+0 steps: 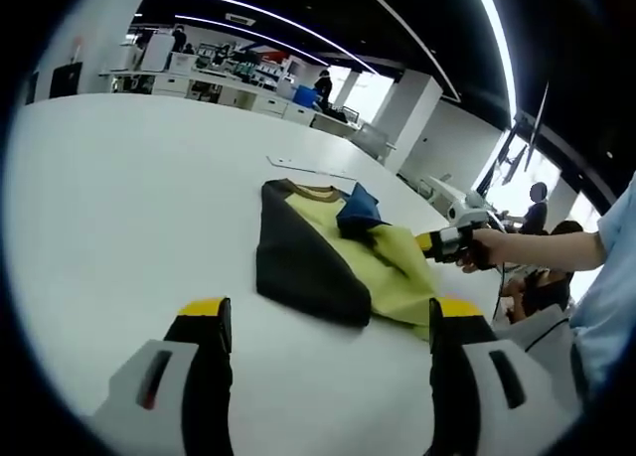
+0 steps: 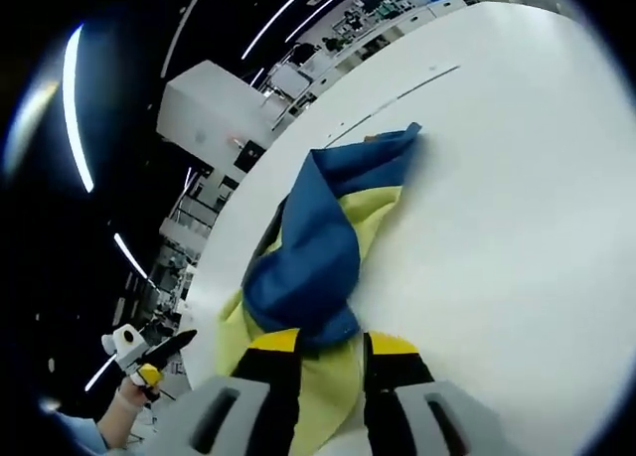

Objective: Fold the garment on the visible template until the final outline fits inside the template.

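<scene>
The garment [image 1: 318,262] lies partly folded on the white table [image 1: 129,198], with a black panel, a yellow body and a blue sleeve bunched on top. My left gripper [image 1: 330,311] hovers just short of the black panel's near edge, jaws wide open and nothing between them. From the right, a hand brings my right gripper [image 1: 437,243] to the yellow edge. In the right gripper view, the right gripper [image 2: 333,343] is shut on the garment [image 2: 318,247], with yellow and blue cloth pinched between its jaws. A thin template line [image 1: 308,168] runs on the table beyond the collar.
The left gripper [image 2: 149,362] shows small at the lower left, held by a hand. A person's arm and light sleeve [image 1: 606,277] reach in from the right. Desks and shelves [image 1: 229,83] stand beyond the table's far edge, with people [image 1: 537,213] seated at the right.
</scene>
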A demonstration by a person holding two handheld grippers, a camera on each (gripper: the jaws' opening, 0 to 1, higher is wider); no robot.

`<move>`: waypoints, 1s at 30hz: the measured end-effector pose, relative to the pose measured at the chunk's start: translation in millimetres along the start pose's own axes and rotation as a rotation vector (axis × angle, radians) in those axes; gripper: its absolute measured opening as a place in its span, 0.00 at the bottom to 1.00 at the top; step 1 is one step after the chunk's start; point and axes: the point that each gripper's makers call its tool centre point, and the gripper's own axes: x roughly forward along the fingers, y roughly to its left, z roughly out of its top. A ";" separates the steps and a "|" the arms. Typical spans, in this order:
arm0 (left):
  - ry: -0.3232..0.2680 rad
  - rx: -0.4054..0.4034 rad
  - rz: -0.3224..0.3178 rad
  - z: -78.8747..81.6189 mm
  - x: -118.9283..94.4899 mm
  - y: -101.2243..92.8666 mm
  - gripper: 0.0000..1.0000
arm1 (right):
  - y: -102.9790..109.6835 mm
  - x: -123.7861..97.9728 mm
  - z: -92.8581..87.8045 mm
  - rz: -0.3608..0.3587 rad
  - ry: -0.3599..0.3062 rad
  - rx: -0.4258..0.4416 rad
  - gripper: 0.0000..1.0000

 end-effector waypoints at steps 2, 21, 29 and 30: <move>0.001 0.000 0.005 -0.6 -1.1 1.1 0.79 | 0.2 2.0 0.5 0.006 0.003 0.020 0.15; 0.004 -0.009 0.013 -5.0 -3.8 2.3 0.79 | 1.3 -11.5 13.7 0.002 -0.042 0.043 0.00; 0.002 -0.006 0.001 -4.9 -0.1 -3.3 0.79 | -19.5 -55.0 35.1 -0.047 -0.136 0.046 0.00; 0.002 -0.005 -0.002 -5.2 1.1 -4.6 0.79 | -24.1 -63.8 40.1 -0.059 -0.159 0.038 0.00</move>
